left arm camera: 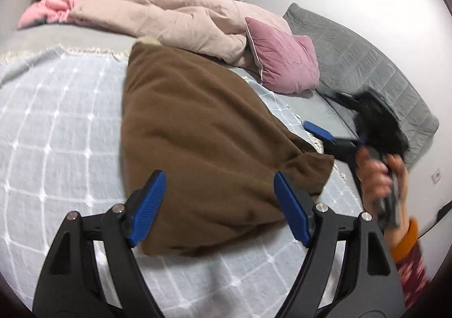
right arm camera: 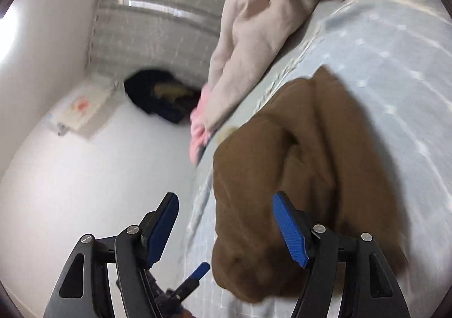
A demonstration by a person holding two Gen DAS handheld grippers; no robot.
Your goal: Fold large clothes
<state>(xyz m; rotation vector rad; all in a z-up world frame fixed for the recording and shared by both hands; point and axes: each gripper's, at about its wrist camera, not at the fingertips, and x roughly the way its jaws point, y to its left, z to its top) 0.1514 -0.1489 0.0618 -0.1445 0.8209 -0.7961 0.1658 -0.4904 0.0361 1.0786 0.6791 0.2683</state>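
Note:
A brown garment [left arm camera: 197,131], folded into a thick wedge, lies on a pale blue checked blanket [left arm camera: 56,125] spread over the bed. My left gripper [left arm camera: 219,185] hangs open just above the garment's near end; its blue pads touch nothing. In the left wrist view a hand [left arm camera: 375,176] holds the right gripper at the garment's right corner, one blue finger [left arm camera: 317,131] showing. Seen from the right wrist, the right gripper [right arm camera: 226,205] is open over the brown garment [right arm camera: 305,154] at the bed's edge. A blue finger [right arm camera: 199,270] of the left gripper shows low in that view.
A beige quilt [left arm camera: 175,18], a mauve pillow [left arm camera: 282,60] and a pink cloth [left arm camera: 56,7] are heaped at the far side of the bed. A grey quilted pad [left arm camera: 367,63] runs along the right. Dark clothes [right arm camera: 161,97] lie on the white floor by the curtain.

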